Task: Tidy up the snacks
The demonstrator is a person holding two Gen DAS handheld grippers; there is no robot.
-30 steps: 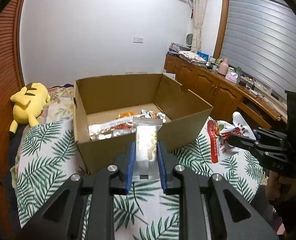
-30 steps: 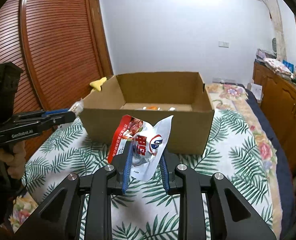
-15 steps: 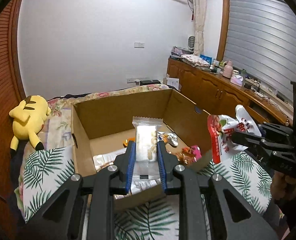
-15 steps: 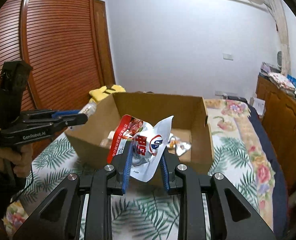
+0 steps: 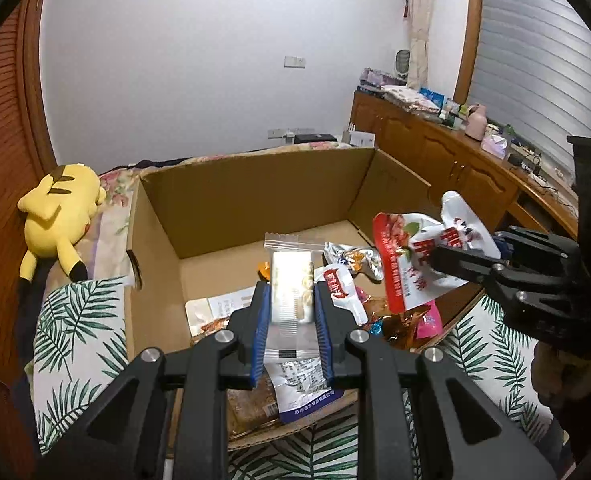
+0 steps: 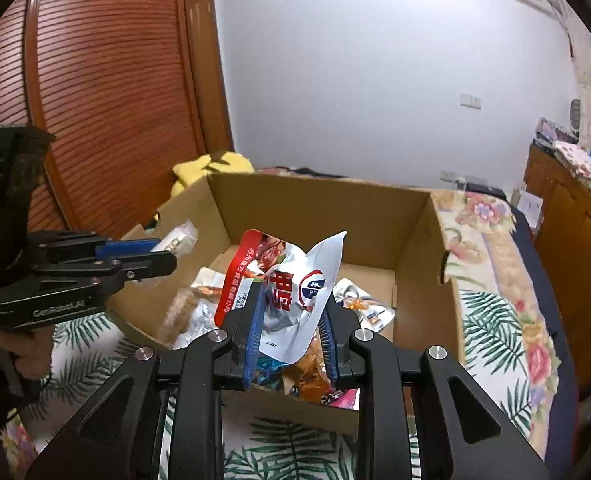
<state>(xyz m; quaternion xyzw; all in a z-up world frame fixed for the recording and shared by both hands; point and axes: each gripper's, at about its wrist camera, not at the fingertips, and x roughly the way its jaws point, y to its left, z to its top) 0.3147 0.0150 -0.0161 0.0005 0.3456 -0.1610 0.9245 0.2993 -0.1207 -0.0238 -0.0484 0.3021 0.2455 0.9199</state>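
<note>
An open cardboard box (image 5: 255,188) (image 6: 323,208) stands on the bed with several snack packets on its floor. Over the box's near edge, my left gripper (image 5: 291,300) is shut on a clear-wrapped pale biscuit packet (image 5: 291,280). From the right comes my right gripper (image 5: 451,258) (image 6: 291,312), shut on a red and white snack pouch (image 5: 407,256) (image 6: 283,280) that hangs above the box's near right part. In the right wrist view the left gripper (image 6: 163,254) reaches in from the left with its clear packet (image 6: 181,238) at the tip.
A yellow plush toy (image 5: 59,216) lies on the bed left of the box. The bed cover (image 5: 79,320) has a green leaf print. Wooden cabinets (image 5: 435,152) with clutter run along the right wall. A slatted wooden door (image 6: 107,92) is on the left.
Both grippers have moved forward with their packets, from in front of the box to above its near edge. More of the box's inside shows now.
</note>
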